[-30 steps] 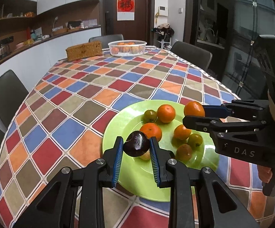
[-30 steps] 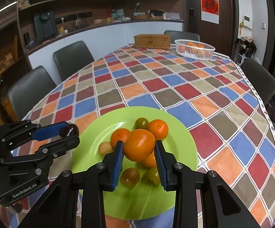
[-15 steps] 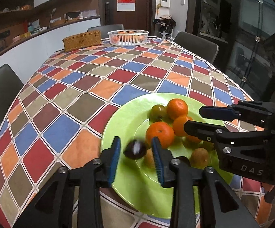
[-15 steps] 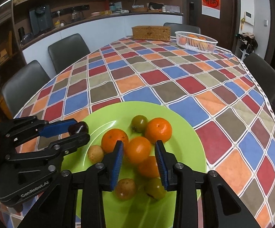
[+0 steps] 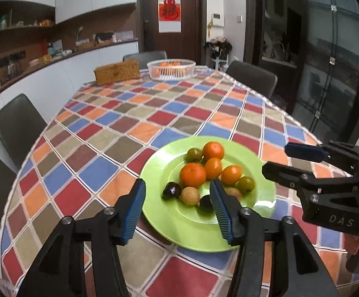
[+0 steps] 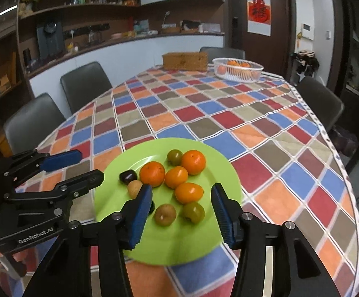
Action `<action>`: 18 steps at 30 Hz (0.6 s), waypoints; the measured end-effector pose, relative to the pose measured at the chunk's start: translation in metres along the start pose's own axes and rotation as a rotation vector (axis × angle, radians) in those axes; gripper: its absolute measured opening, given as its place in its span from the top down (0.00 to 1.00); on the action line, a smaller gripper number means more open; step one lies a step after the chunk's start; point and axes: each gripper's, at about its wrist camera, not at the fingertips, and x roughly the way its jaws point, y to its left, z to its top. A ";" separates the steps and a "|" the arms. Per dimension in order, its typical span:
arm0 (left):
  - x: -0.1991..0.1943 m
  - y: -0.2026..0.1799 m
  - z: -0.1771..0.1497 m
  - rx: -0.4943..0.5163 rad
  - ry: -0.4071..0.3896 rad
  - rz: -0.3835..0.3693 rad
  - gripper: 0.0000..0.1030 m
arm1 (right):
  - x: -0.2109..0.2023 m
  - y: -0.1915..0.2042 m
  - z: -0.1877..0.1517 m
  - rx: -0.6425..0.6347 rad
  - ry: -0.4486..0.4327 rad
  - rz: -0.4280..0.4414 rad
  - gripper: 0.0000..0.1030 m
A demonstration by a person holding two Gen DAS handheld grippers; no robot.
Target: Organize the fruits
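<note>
A green plate on the checked tablecloth holds several oranges, small green and brown fruits and a dark plum. My left gripper is open and empty, raised over the plate's near-left rim; it also shows in the right wrist view. My right gripper is open and empty above the plate's near side; it also shows in the left wrist view at the plate's right.
A white basket with oranges and a wicker box stand at the table's far end. Dark chairs ring the table. A counter runs along the left wall.
Both grippers have opened and let go: the plum and the orange now lie on the plate. Both grippers have drawn back and up from the fruit.
</note>
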 end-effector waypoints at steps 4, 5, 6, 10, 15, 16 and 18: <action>-0.030 -0.008 0.001 -0.012 -0.034 0.024 0.38 | -0.033 -0.002 -0.006 0.022 -0.050 -0.013 0.38; -0.037 -0.010 0.001 -0.016 -0.043 0.030 0.36 | -0.040 -0.001 -0.007 0.022 -0.058 -0.017 0.37; -0.044 -0.012 0.000 -0.019 -0.054 0.038 0.33 | -0.049 -0.001 -0.009 0.020 -0.068 -0.022 0.35; -0.074 -0.022 -0.005 -0.014 -0.109 0.095 0.20 | -0.078 0.000 -0.016 0.022 -0.110 -0.049 0.26; -0.108 -0.036 -0.017 0.008 -0.158 0.128 0.12 | -0.112 0.002 -0.031 0.014 -0.151 -0.102 0.21; -0.114 -0.039 -0.020 0.013 -0.163 0.126 0.11 | -0.118 0.002 -0.034 0.018 -0.158 -0.108 0.20; -0.126 -0.044 -0.025 0.021 -0.173 0.125 0.07 | -0.131 0.002 -0.041 0.029 -0.169 -0.109 0.19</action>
